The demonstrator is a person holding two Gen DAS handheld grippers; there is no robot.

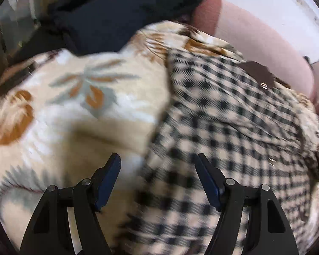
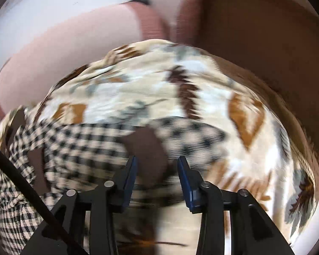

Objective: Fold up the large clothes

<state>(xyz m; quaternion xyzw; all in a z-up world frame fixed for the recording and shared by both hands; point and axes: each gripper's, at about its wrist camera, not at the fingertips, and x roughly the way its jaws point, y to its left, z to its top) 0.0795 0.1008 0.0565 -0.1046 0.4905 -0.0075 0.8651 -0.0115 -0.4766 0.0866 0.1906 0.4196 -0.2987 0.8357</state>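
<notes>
A checked garment (image 1: 234,127), black on cream with brown patches, lies spread on a floral blanket (image 1: 74,106). The blanket is cream with orange, grey and brown leaf shapes, and it carries everything here. In the left wrist view the garment covers the blanket's right half, and its left edge runs down toward the near edge. A brown patch (image 1: 257,74) with small metal fittings sits near the garment's far end.

The left gripper (image 1: 157,159) points down over the garment's left edge. Its jaws stand wide apart with nothing between the blue pads (image 1: 110,180); the cloth lies below them and is not pinched.

In the right wrist view the garment (image 2: 74,144) lies at the blanket's (image 2: 202,89) left and near side, and bare blanket spreads to the right and far side. The right gripper (image 2: 157,161) hangs over a brown patch (image 2: 146,148) of the garment. Its jaws are partly parted, and the pads (image 2: 186,182) press on nothing. Both views are blurred, so fine folds are unclear.

Beyond the blanket's far edge a pink surface (image 1: 265,48) shows. A heap of dark clothes (image 1: 108,21) lies at the far left corner in the left view. A brown panel (image 2: 255,31) rises past the far right edge in the right view.
</notes>
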